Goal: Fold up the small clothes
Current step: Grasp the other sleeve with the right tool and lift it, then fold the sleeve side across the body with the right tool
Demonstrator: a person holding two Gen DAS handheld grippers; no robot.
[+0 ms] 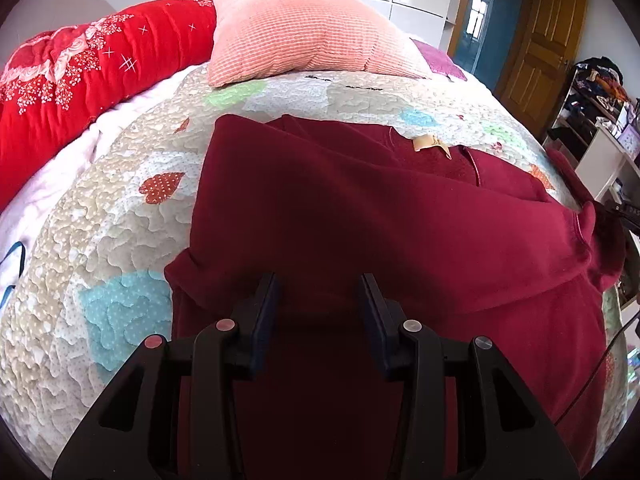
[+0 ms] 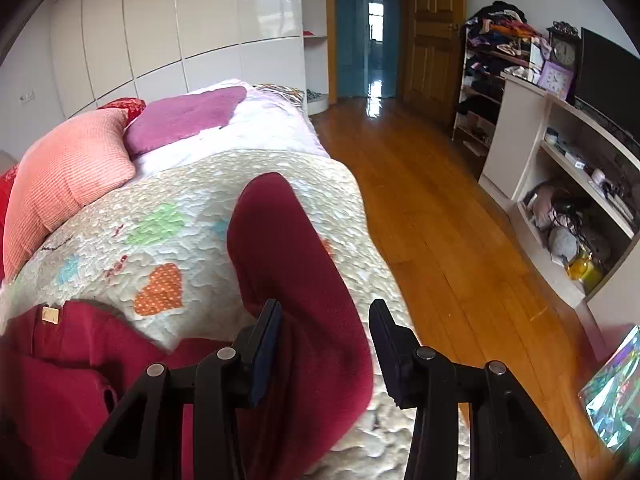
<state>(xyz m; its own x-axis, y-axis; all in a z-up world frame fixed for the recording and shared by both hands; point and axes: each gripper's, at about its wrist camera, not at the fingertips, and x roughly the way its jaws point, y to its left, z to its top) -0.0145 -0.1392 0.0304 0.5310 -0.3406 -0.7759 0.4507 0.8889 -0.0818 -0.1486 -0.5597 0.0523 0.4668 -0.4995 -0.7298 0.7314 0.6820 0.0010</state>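
Observation:
A dark red sweatshirt [image 1: 360,220] lies on the quilted bedspread [image 1: 100,240], its left side folded over the body, a tan neck label [image 1: 430,143] showing at its far edge. My left gripper [image 1: 320,280] is open just above the garment's near part, holding nothing. In the right wrist view the sweatshirt's sleeve [image 2: 292,256] stretches away over the quilt [image 2: 160,208] toward the bed edge. My right gripper [image 2: 326,308] is open above the sleeve, holding nothing. The label [image 2: 51,315] shows at the left.
A pink pillow [image 1: 304,36] and a red quilt roll [image 1: 80,68] lie at the head of the bed. A purple cloth [image 2: 184,116] lies further back. The bed edge drops to a wooden floor [image 2: 440,220] on the right. White shelves [image 2: 568,200] line the right wall.

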